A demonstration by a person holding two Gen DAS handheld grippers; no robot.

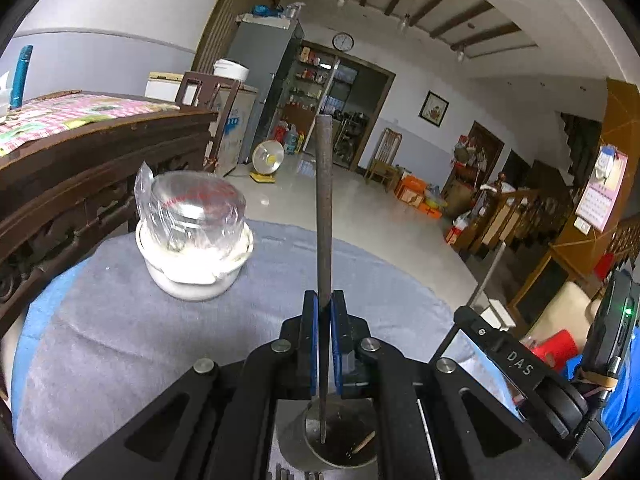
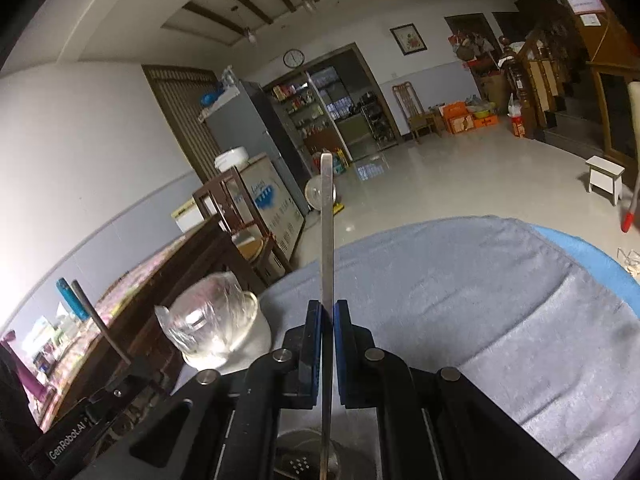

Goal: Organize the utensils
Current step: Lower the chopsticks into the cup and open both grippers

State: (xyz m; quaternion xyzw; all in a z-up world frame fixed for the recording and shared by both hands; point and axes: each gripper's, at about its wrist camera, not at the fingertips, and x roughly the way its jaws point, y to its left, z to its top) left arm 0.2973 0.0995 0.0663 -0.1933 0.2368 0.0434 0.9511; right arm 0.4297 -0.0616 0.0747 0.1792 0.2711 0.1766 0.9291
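A dark, rust-brown metal ladle (image 1: pixel 323 216) is clamped between the blue pads of the left tool (image 1: pixel 324 312), the jaws closed down to the width of its thin handle. The handle is held upright, rising well above the fingertips, while its round bowl end is seen low behind the jaws, close to the camera. In the right wrist view the same dark handle (image 2: pixel 100 322) is picked out at the far left, sticking up and tilted from the other tool's black frame.

A flat, silver-grey metal slotted spatula (image 2: pixel 328 240) is gripped in the right tool (image 2: pixel 328 316), jaws pressed tight on its narrow handle. The handle stands straight up between the pads; its perforated blade is glimpsed at the bottom edge, below the jaws.

Both tools are held above a tabletop covered by a grey-blue towel (image 1: pixel 120 340), the cloth rumpled into soft folds (image 2: pixel 500 312).

On the towel, to the left of both tools, a white ceramic bowl (image 1: pixel 192 276) is seen, with a clear glass cup wrapped in plastic film (image 1: pixel 192 204) sitting in it. From the right wrist the bowl (image 2: pixel 256 332) and the wrapped cup (image 2: pixel 204 320) are seen just left of the left pad.

A dark carved wooden table (image 1: pixel 100 160) with a pink checked cloth is set beyond the bowl. A grey refrigerator (image 2: pixel 256 128) and a round wall clock (image 1: pixel 343 41) are visible far behind.
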